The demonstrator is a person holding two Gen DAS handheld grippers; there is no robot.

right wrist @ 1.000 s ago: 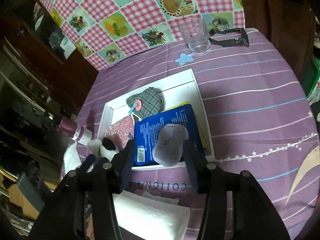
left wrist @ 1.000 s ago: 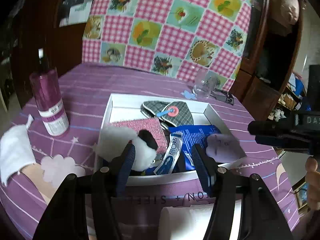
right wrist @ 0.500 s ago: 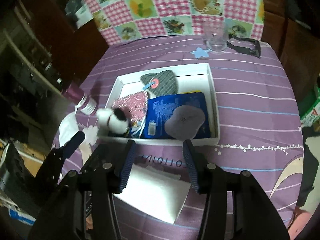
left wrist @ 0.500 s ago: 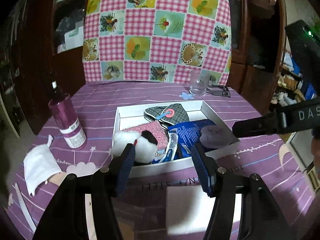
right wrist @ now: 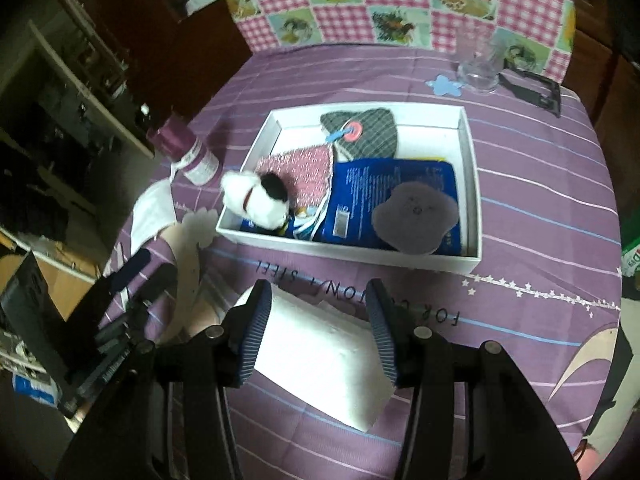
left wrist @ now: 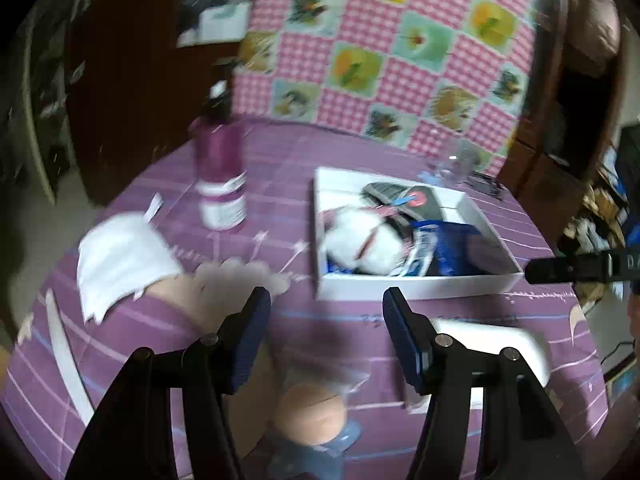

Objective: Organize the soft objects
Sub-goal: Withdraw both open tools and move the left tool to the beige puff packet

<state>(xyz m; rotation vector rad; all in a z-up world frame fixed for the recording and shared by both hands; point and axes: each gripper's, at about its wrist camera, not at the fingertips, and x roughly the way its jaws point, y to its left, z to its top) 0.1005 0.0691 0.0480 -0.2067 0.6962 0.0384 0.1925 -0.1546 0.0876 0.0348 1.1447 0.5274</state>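
Both of my grippers hang with their jaws apart and nothing between them, over a round table (right wrist: 520, 184) covered in a purple striped cloth.

My left gripper (left wrist: 326, 314) sits low at the near edge of the table. Farthest left in its blurred view lies a white cloth (left wrist: 120, 256), flat on the table. Behind it and slightly right stands a purple bottle (left wrist: 220, 176) with a white label, upright. Directly under this gripper is a round, peach-coloured soft object (left wrist: 312, 416) resting on something pale blue; blur hides what it is.

Right of the bottle sits a white box (right wrist: 470, 136), open at the top. Inside it, from left to right in the right wrist view: a white plush toy (right wrist: 256, 200) with a black patch at the near left corner, a pink glittery pad (right wrist: 304, 168) just behind it, a grey checked fabric piece (right wrist: 372, 130) with a red ring toward the back, a blue packet (right wrist: 400, 184) filling the near right part, and a grey, soft, lobed pad (right wrist: 416, 216) lying on top of that packet.

My right gripper (right wrist: 318, 316) hovers just above a white folded cloth (right wrist: 320, 356) that lies on the table in front of the box, well outside it.

Beyond the box, far right, stands a clear glass (right wrist: 480, 68), with a black clip-like object (right wrist: 536, 90) beside it.
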